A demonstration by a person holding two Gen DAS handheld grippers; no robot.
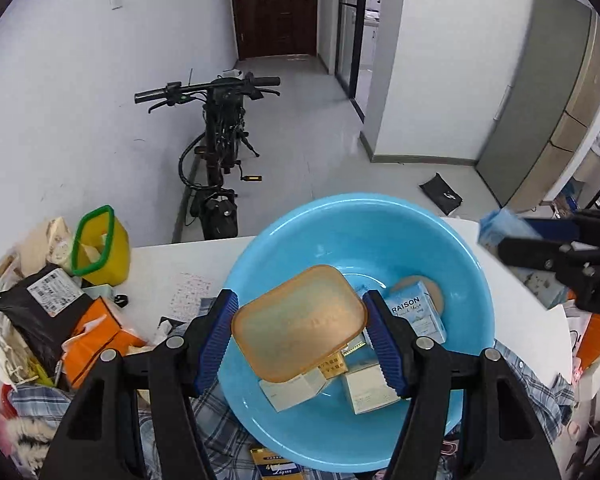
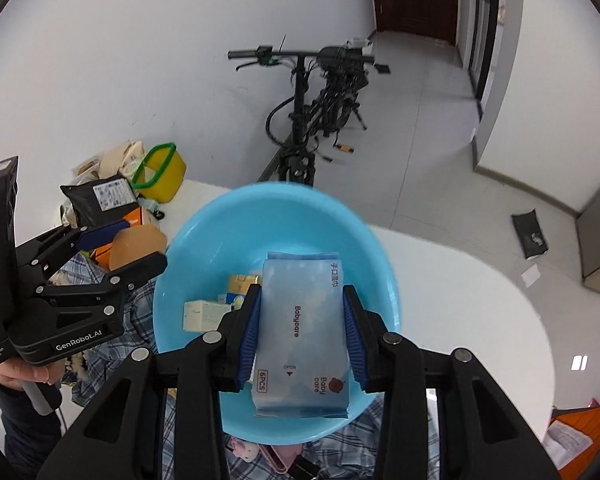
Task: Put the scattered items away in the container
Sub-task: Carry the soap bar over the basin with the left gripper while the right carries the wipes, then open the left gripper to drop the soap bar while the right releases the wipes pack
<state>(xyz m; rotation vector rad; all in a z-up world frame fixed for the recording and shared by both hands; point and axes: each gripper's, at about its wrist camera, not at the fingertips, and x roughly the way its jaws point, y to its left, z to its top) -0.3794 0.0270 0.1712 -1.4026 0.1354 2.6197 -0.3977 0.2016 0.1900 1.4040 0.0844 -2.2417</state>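
A: Biggest first: white table [image 2: 460, 280], cluttered along its left side, plaid cloth [image 1: 228, 440] spread under the basin.
B: Then blue basin [image 1: 380, 232] near the middle of the table, several small boxes [image 1: 368, 392] lying at the bottom.
A: Left gripper [image 1: 300, 336] clamped on an orange translucent lid [image 1: 300, 320], pads pressing both short edges, held tilted above the basin's inside.
B: Right gripper [image 2: 300, 340] clenched on a pale blue wipes pack [image 2: 300, 336], marked Babycare, gripped at both long sides, also over the basin.
A: Yellow tub [image 1: 104, 248] with a green rim at the table's far left corner, beside a black parcel [image 1: 40, 304].
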